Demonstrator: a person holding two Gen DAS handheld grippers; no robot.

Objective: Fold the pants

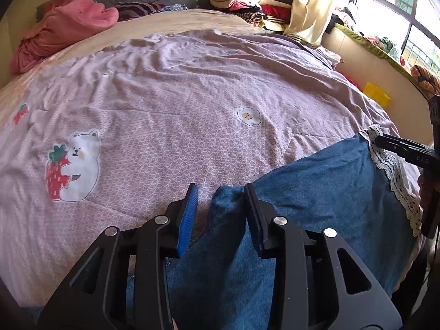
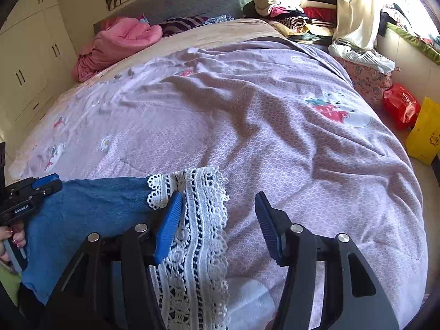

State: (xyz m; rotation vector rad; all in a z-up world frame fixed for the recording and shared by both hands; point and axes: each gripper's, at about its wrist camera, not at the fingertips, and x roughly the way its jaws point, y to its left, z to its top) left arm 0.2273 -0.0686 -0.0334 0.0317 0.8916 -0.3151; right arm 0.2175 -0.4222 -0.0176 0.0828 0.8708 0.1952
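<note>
Blue denim pants [image 1: 316, 192] with a white lace hem [image 2: 198, 220] lie at the near edge of the bed, on a lilac quilt [image 1: 178, 104] printed with a bear and strawberry. Left gripper [image 1: 221, 214]: jaws parted, a fold of denim rising between the pads but not pinched; released. Right gripper [image 2: 220, 225]: jaws wide apart, the left pad resting against the lace edge, the right pad over bare quilt; nothing grasped. In the left wrist view the right gripper enters at 3 o'clock, beside the lace. In the right wrist view the left gripper shows at 9 o'clock over the denim. Containers: a yellow bag [image 2: 423, 132] and a red bag [image 2: 400, 104] stand on the floor at 3 o'clock, contents not visible. A clothes pile [image 2: 288, 8] sits at 1 o'clock, a pink blanket [image 2: 121, 41] at 11 o'clock.
</note>
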